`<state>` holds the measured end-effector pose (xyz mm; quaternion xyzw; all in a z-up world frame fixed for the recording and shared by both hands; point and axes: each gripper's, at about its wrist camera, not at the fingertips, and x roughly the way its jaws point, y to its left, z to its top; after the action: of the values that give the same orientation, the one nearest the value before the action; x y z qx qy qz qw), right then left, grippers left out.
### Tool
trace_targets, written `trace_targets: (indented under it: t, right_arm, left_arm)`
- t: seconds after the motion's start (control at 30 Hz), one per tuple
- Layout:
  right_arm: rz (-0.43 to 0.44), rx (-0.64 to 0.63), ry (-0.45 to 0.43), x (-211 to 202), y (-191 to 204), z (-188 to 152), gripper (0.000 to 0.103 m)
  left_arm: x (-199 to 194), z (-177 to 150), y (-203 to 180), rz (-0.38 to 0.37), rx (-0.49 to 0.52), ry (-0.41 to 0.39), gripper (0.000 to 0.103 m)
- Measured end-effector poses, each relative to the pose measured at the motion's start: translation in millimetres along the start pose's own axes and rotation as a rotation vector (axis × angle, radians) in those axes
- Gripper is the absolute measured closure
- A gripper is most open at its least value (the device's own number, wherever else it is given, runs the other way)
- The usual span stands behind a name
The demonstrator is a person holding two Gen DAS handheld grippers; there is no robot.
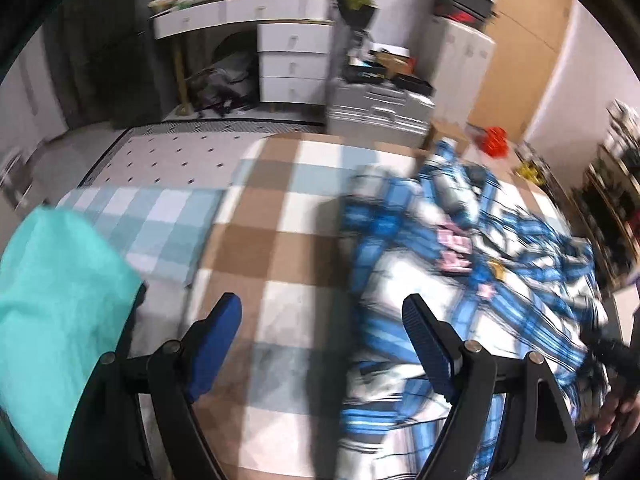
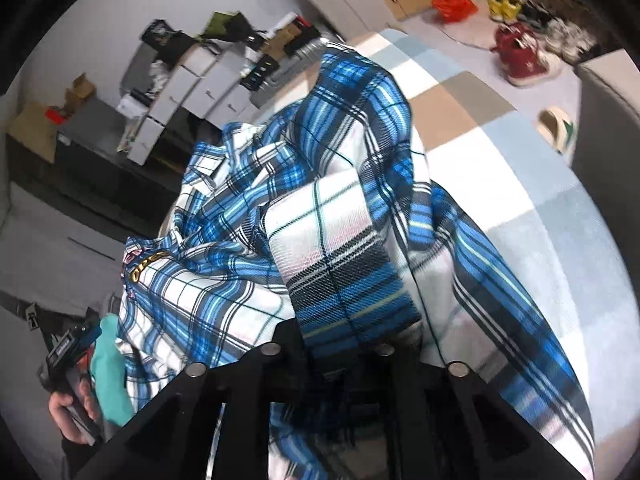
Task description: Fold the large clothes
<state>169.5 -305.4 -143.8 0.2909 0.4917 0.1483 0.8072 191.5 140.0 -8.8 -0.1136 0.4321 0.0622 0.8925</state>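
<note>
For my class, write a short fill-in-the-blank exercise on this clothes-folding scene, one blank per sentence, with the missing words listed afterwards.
1. The plaid shirt on the bed is white and ____.
2. The left gripper has its jaws ____, with nothing between them.
3. The bedcover has a ____ pattern of brown, white and pale blue.
4. The cloth at the left edge of the left wrist view is ____ in colour.

Missing words: blue; open; checked; turquoise
</note>
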Motion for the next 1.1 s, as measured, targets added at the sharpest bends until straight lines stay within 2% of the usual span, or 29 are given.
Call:
trace_targets:
  t: [0.07,0.1,0.13,0.23,0.3,0.4,0.43,0.5,0.57,0.6,0.67,0.77,0.83,0.9,0.97,1.0,1.03,1.07,1.1]
  right_arm:
    - [0.027,0.028,-0.086,-26,5,-2,0.009]
    - [0.01,0.029,-0.162,-44,8,-3,0.003]
    - [-0.005,0.024,-0.197,-53,10,-4,0.0]
    - [-0.083,0.073,-0.315,-90,16,-3,0.0]
    - [-0.01,0.024,-0.336,-94,34,-3,0.0]
    - [0.072,-0.094,-0.23,-64,74,-1,0.0]
    - [0.094,-0.114,-0.183,-46,83,-1,0.0]
    - [0.078,-0.095,-0.089,-9,82,4,0.0]
    - [0.029,-0.046,0.027,28,65,6,0.001]
    - [0.001,-0.035,0.051,36,56,6,0.003]
    - [0.021,-0.038,-0.008,31,45,10,0.012]
    - [0.032,-0.02,-0.006,25,37,15,0.013]
    - [0.014,-0.069,-0.055,13,45,15,0.011]
    - [0.004,-0.153,-0.088,7,56,13,0.011]
    - [-0.068,-0.183,-0.069,13,50,9,0.006]
    - [-0.098,-0.162,-0.04,21,39,8,0.006]
    - [-0.081,-0.134,-0.034,22,30,8,0.007]
    - [-0.065,-0.124,-0.064,14,26,9,0.008]
    - [-0.065,-0.095,-0.06,10,23,11,0.008]
  left_arm:
    - [8,5,-16,-0.013,0.045,0.021,0.023]
    - [12,5,-19,-0.018,0.056,0.033,0.023]
    - [24,5,-25,-0.021,0.076,0.064,0.023]
    - [52,-3,-30,-0.001,0.099,0.148,0.023]
    - [61,-10,-30,0.003,0.107,0.153,0.023]
    - [80,-27,-25,0.009,0.102,0.228,0.023]
    - [91,-35,-17,0.001,0.075,0.284,0.023]
    - [93,-41,-2,-0.056,0.007,0.288,0.021]
    - [89,-43,7,-0.044,0.002,0.27,0.014]
    - [88,-44,8,-0.053,0.002,0.272,0.014]
    - [84,-46,10,-0.059,0.018,0.271,0.014]
    - [71,-43,9,-0.055,0.005,0.26,0.014]
    - [52,-39,10,-0.104,-0.012,0.185,0.014]
    - [43,-38,5,-0.085,0.019,0.15,0.014]
    - [50,-42,1,-0.07,0.053,0.171,0.014]
    - [61,-47,1,-0.068,0.058,0.225,0.014]
    - [69,-51,4,-0.062,0.042,0.266,0.014]
    - [74,-54,10,-0.068,0.023,0.287,0.015]
    - [70,-57,12,-0.073,0.021,0.274,0.014]
